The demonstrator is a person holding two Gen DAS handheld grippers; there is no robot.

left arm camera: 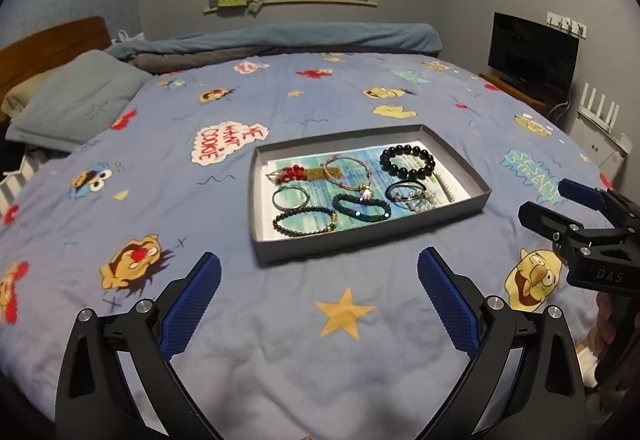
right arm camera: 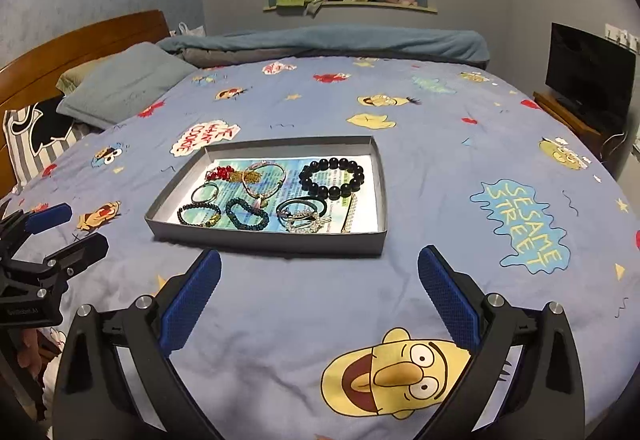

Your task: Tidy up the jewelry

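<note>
A shallow grey tray (left arm camera: pixel 360 240) (right arm camera: pixel 264 240) lies on the bed and holds several pieces of jewelry. A large black bead bracelet (left arm camera: pixel 407 161) (right arm camera: pixel 332 178) lies at its far right. A red bead piece (left arm camera: pixel 289 173) (right arm camera: pixel 220 173), a pink cord bracelet (left arm camera: pixel 346 170) (right arm camera: pixel 264 178), a thin bangle (left arm camera: pixel 291 198), dark bead bracelets (left arm camera: pixel 304 223) (right arm camera: pixel 247 215) and a silver chain cluster (left arm camera: pixel 416 196) (right arm camera: pixel 304 220) lie beside it. My left gripper (left arm camera: pixel 319 272) is open and empty just before the tray. My right gripper (right arm camera: pixel 319 272) is open and empty before the tray, and also shows in the left wrist view (left arm camera: pixel 548 206).
The bed has a blue Sesame Street cover (left arm camera: pixel 280 340) (right arm camera: pixel 460 168). Pillows (left arm camera: pixel 76 100) and a wooden headboard (right arm camera: pixel 80 48) are at the left, a rolled duvet (left arm camera: pixel 288 40) at the far edge. A TV (left arm camera: pixel 532 56) stands at the right.
</note>
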